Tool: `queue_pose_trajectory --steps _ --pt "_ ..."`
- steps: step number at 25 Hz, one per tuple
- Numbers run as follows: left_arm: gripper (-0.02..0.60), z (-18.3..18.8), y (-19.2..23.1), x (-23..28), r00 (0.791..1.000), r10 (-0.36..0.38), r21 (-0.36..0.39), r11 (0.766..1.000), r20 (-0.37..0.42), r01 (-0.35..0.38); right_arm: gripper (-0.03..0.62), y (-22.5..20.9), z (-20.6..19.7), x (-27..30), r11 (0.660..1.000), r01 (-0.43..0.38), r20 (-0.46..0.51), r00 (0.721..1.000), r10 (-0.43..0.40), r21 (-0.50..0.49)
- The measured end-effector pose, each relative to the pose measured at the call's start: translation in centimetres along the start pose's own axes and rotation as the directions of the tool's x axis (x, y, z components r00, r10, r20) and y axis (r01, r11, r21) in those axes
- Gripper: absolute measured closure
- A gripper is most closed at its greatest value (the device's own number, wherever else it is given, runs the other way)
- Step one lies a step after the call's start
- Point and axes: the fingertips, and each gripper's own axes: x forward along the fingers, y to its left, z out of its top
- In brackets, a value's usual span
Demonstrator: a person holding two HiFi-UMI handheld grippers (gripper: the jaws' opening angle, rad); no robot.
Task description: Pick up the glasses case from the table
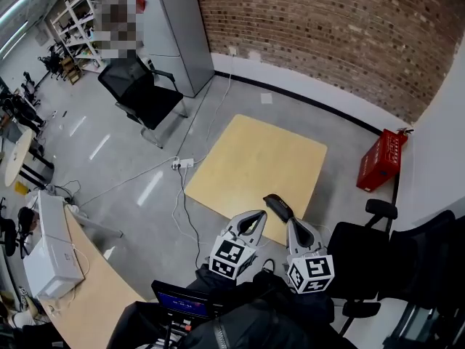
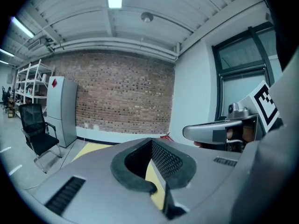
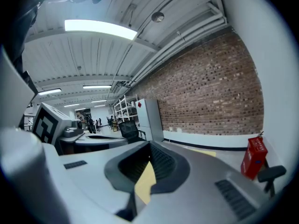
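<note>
Brick wall (image 1: 327, 27) and grey floor frame a low, pale wooden table (image 1: 254, 158). On its near edge lies a dark oblong thing that I take for the glasses case (image 1: 278, 207); it is small in the head view and shows in neither gripper view, so I say that with caution. My left gripper (image 1: 256, 215) and right gripper (image 1: 290, 224) hang side by side near that edge, both clenched tip to tip on nothing. Only the tabletop shows through the loop of each pair of pads. The case lies closest to my right gripper, so I judge that hand should take it. To do it well I need to spread those jaws first and tip the nose down toward the low top. Then I straddle the case across its narrow width at the middle, close firmly and lift straight up.
</note>
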Motion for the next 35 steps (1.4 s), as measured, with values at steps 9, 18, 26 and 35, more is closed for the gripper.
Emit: queue_pose_trajectory --steps 9,18,26,35 --pt "0.581 -0.1 0.5 6.4 0.998 0.018 -0.014 1.0 -0.06 -0.019 0.591 -5.3 -0.1 3.5 0.998 -0.047 -0.035 0.998 0.049 0.034" --pt "0.581 -0.8 1.0 9.6 0.994 0.05 -0.023 0.998 -0.102 -0.052 0.591 -8.6 -0.5 5.7 0.995 -0.085 -0.064 0.994 0.088 0.058" --pt "0.581 -3.2 2.6 10.1 0.985 0.072 -0.049 0.996 -0.156 -0.081 0.591 -8.7 -2.5 7.0 0.992 -0.102 -0.106 0.988 0.109 0.071" --pt "0.581 -9.3 5.1 9.6 0.963 0.072 -0.118 0.987 -0.258 -0.105 0.591 -9.4 -8.3 8.3 0.997 -0.065 -0.254 0.964 0.076 0.052"
